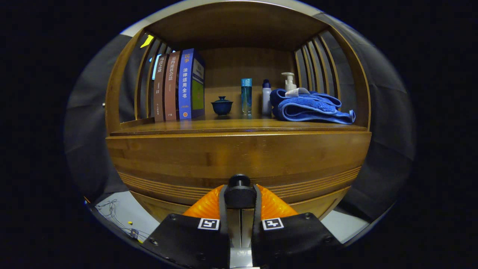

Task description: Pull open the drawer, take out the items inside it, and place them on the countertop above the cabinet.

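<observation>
The gripper (239,196) is closed with both fingers clamped on the round knob (239,181) at the centre of the drawer front (239,157), below the countertop's front edge (239,129), positioning it to pull the still-shut drawer outward.

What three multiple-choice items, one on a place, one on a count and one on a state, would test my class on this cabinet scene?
1. Where does the blue towel lie?
A. On the shelf's right side, by the pump bottle
B. Left of the books
C. On the floor

2. How many books stand upright on the shelf?
A. One
B. Three
C. Six

3. What is the hand-held gripper doing?
A. Holding the towel
B. Open, far from the cabinet
C. Shut on the drawer knob

Answers: 1 A, the towel is folded beside the bottles; 2 B, three spines show; 3 C, both fingers press the knob's sides.
</observation>
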{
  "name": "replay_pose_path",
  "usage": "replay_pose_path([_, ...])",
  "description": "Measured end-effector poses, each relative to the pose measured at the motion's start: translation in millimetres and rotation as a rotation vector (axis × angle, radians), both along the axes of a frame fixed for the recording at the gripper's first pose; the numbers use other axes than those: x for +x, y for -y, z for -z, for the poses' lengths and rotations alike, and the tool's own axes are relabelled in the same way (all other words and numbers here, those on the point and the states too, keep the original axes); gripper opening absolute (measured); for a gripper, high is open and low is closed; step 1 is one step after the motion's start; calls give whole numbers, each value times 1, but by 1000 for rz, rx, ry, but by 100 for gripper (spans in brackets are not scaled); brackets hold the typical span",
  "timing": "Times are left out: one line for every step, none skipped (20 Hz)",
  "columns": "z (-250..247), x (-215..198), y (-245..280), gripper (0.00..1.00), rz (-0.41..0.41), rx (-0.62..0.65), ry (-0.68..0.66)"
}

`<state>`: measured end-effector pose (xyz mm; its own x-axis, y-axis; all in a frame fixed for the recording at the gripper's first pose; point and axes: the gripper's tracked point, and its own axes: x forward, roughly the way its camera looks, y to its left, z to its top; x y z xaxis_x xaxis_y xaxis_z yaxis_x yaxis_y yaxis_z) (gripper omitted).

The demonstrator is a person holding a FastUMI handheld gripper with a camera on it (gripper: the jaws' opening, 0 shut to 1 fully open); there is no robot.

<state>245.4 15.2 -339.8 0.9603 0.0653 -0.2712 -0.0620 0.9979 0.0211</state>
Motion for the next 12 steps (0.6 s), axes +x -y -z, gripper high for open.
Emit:
replay_pose_path([1, -2, 1, 27, 2, 7, -6])
replay_pose_path([0, -5, 2, 27, 5, 6, -9])
replay_pose_path([0, -13, 3, 27, 7, 7, -8])
replay_pose_path([-1, -22, 4, 27, 7, 8, -7])
replay_pose_path([-2, -33, 5, 27, 7, 8, -7])
replay_pose_path([-2, -44, 5, 27, 5, 4, -9])
replay_pose_path([-3, -55, 7, 27, 4, 1, -11])
replay_pose_path([-4, -66, 9, 27, 4, 1, -13])
replay_pose_path([-5, -78, 10, 27, 3, 3, -15])
replay_pose_path([-5, -89, 11, 27, 1, 4, -16])
replay_pose_path([-6, -99, 12, 27, 0, 6, -17])
replay_pose_path([-6, -109, 14, 27, 0, 5, -18])
